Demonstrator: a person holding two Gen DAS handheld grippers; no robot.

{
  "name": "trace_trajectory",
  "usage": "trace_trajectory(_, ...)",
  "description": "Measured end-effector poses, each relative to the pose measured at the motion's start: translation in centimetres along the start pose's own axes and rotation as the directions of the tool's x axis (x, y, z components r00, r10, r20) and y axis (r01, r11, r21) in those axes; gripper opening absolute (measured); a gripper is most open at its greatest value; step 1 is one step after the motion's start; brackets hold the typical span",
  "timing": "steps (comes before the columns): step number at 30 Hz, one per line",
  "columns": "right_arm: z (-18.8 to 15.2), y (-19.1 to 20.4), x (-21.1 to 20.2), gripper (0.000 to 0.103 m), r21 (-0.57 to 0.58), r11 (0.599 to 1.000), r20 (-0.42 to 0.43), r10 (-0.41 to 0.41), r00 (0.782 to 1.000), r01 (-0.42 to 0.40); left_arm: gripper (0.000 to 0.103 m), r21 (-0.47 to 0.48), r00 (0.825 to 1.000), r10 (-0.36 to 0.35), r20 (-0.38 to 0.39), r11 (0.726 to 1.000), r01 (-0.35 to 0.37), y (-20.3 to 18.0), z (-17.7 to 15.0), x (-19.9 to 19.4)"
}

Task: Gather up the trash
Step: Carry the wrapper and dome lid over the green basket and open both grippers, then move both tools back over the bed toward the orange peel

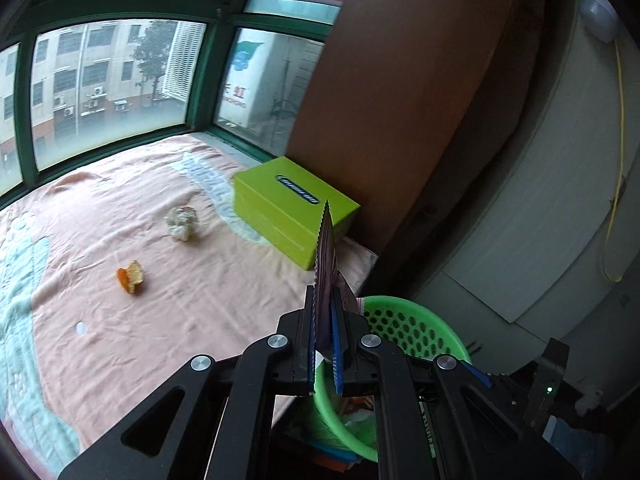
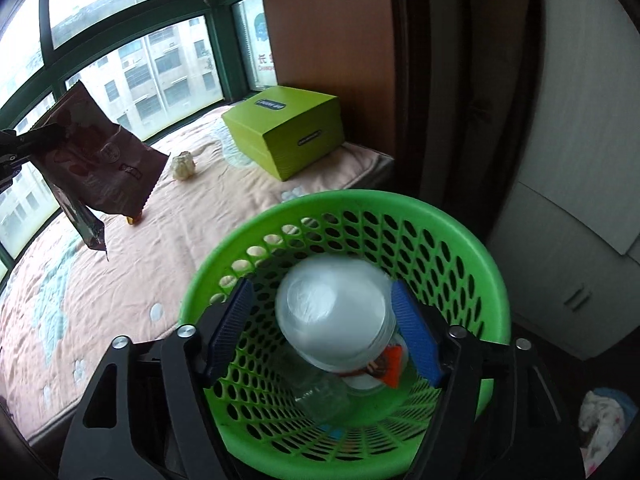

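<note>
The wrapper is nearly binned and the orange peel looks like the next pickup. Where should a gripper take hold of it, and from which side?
Grip the peel across its upturned curled edge, coming from straight above. It lies alone on the blanket, well apart from the crumpled wad, and its curl stands up off the cloth, so the fingers should straddle that ridge rather than scrape under a flat piece.

Green-framed bay window (image 1: 120,80) behind pink-sheeted bed (image 1: 180,280), brown wardrobe (image 1: 380,100) beside.

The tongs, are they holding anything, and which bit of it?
Left tongs pinch the snack wrapper by one edge. Right tongs are open, holding nothing; a plastic bottle sits loose between them over the green basket.
</note>
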State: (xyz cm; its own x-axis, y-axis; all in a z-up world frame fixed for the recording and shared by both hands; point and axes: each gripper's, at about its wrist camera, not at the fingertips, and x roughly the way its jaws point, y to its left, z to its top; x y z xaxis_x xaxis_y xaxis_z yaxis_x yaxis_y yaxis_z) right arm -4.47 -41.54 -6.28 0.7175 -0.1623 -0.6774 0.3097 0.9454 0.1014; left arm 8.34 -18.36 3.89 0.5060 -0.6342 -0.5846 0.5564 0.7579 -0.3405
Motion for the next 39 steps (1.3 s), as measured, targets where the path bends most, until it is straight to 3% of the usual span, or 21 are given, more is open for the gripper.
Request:
trace_trajectory(12,-0.4,-3.2,-1.9,0.079,0.065,0.997,0.041,-0.038,0.998,0.035,0.007,0.057,0.992,-0.095,-0.088,0.993,0.101,-4.7,-1.1,3.7)
trace_trajectory(20,-0.6,-4.4,-2.7,0.086,0.097,0.994,0.061,-0.046,0.997,0.040,0.008,0.065,0.982,-0.104,-0.159,0.991,0.115,-5.8,-2.7,5.4)
trace_trajectory(24,-0.6,-4.7,-2.9,0.086,0.104,0.994,0.065,-0.049,0.997,0.042,0.016,0.066,0.978,-0.114,-0.177,0.990,0.127,-6.0,-3.3,5.8)
trace_trajectory(26,-0.5,-4.8,-3.0,0.086,0.108,0.993,0.068,-0.047,0.997,0.040,0.032,0.065,0.977,-0.108,-0.183,0.990,0.122,-6.2,-3.7,6.0)
trace_trajectory(31,-0.4,-4.7,-3.0,0.087,0.113,0.993,0.071,-0.039,0.997,0.031,0.039,0.065,0.978,-0.094,-0.188,0.992,0.108,-5.8,-4.0,6.2)
trace_trajectory(32,-0.4,-4.6,-3.0,0.088,0.113,0.993,0.072,-0.037,0.997,0.028,0.045,0.065,0.978,-0.087,-0.187,0.993,0.101,-5.7,-4.1,6.2)
trace_trajectory(39,0.0,-3.3,-2.6,0.089,0.098,0.995,0.068,-0.004,0.998,-0.003,0.059,0.039,0.984,-0.018,-0.175,0.999,0.025,-3.1,-4.1,5.6)
